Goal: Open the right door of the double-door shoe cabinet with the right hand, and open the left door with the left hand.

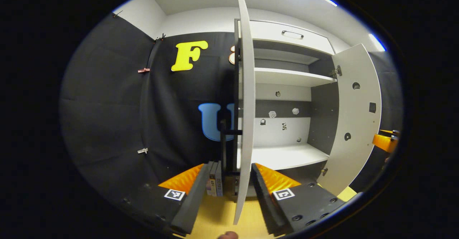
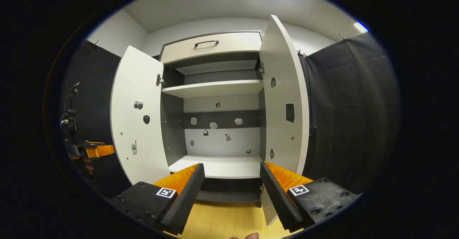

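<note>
**Both cabinet doors stand open, two grippers empty**

You face one tall white double-door shoe cabinet (image 2: 215, 124) with dark grey inner walls, standing upright on the yellow wooden floor (image 2: 222, 221). It has two doors, both swung outward, their long axes vertical. In the right gripper view the white left door (image 2: 138, 120) angles out from the cabinet's left edge and the white right door (image 2: 285, 103) juts forward from its right edge, nearly edge-on to you. In the left gripper view that left door (image 1: 245, 106) is seen edge-on, running between your fingers without clear contact.

Inside you can count two white shelves (image 2: 215, 87); above them sits one white drawer front with one dark bar handle (image 2: 206, 43).

Your left gripper (image 1: 229, 185) is spread wide and grips nothing. Your right gripper (image 2: 232, 185) is likewise spread wide and holds nothing.

Small stickers dot the back panel (image 2: 222, 124) and both doors.
</note>
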### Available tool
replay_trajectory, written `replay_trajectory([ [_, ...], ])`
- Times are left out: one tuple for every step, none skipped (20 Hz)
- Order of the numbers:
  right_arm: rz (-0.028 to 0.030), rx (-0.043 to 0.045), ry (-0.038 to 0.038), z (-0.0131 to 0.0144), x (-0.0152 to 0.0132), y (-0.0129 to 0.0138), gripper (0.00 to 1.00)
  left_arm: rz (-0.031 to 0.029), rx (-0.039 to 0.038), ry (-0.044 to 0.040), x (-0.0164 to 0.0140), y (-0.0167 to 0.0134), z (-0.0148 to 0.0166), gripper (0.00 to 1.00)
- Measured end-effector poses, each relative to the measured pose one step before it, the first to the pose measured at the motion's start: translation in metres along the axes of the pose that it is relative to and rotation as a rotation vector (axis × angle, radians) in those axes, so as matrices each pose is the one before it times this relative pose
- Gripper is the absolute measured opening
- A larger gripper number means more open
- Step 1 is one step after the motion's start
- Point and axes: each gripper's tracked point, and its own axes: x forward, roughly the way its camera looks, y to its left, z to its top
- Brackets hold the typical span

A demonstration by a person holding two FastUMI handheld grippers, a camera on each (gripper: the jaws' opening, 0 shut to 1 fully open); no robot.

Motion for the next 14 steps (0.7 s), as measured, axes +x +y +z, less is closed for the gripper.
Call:
replay_trajectory([
  [-0.00271, -0.00063, -0.00231, 0.00058, -0.00039, -0.00252, 0.98, -0.00025, 0.00548, -0.01895, -0.00161, -0.00527, 0.00336, 0.86],
  [-0.00375, 0.00085, -0.00201, 0.00065, 0.00043, -0.00245, 0.98, -0.00077, 0.00173, -0.01783, -0.00494, -0.00291, 0.00482, 0.99],
  [-0.00519, 0.00266, 0.00013, 0.00025, 0.00014, -0.00199, 0.98, -0.00385, -0.00230, -0.00967, -0.00369, -0.00677, 0.00219, 0.97],
  [-0.00483, 0.00541, 0.00079, 0.00011, -0.00025, -0.00269, 0.98, -0.00236, -0.00693, 0.00070, -0.00292, -0.00553, -0.00026, 0.96],
  [-0.01043, 0.00373, 0.00821, -0.00044, 0.00081, -0.00432, 0.98, -0.00301, -0.01116, 0.00431, -0.00351, -0.00505, -0.00134, 0.96],
  [-0.01524, 0.00100, 0.01427, -0.00297, 0.00012, -0.00627, 0.98, -0.00284, -0.01388, 0.00198, -0.00263, -0.00604, -0.00001, 0.96],
  [-0.01152, 0.00117, 0.01364, -0.00160, 0.00050, -0.00451, 0.98, -0.00748, -0.00922, 0.00488, -0.00301, -0.00699, -0.00062, 0.96],
  [-0.00576, 0.00161, 0.00635, -0.00025, 0.00030, -0.00204, 0.98, -0.00639, -0.00745, 0.00110, -0.00244, -0.00750, -0.00106, 0.96],
  [-0.00609, -0.00035, -0.00111, 0.00097, 0.00086, -0.00370, 0.98, -0.00938, -0.00096, -0.00354, -0.00124, -0.00642, 0.00005, 0.96],
  [-0.00779, -0.00439, -0.00860, 0.00210, -0.00050, -0.00361, 0.98, -0.00604, 0.00542, 0.00296, -0.00167, -0.00641, -0.00233, 0.96],
  [-0.00488, -0.00296, -0.01238, 0.00313, -0.00095, -0.00222, 0.98, -0.00515, 0.00938, 0.00181, 0.00076, -0.00595, -0.00253, 0.96],
  [-0.00132, 0.00171, -0.01140, 0.00263, -0.00153, -0.00013, 0.98, -0.00381, 0.00742, 0.00382, -0.00058, -0.00610, -0.00112, 0.95],
  [0.00212, 0.00619, -0.01267, 0.00338, -0.00183, 0.00012, 0.98, -0.00712, 0.00784, 0.00009, -0.00077, -0.00659, -0.00080, 0.96],
  [-0.00215, 0.00402, -0.00660, 0.00235, -0.00070, -0.00171, 0.98, -0.00741, 0.00456, -0.00296, -0.00193, -0.00668, 0.00020, 0.96],
])
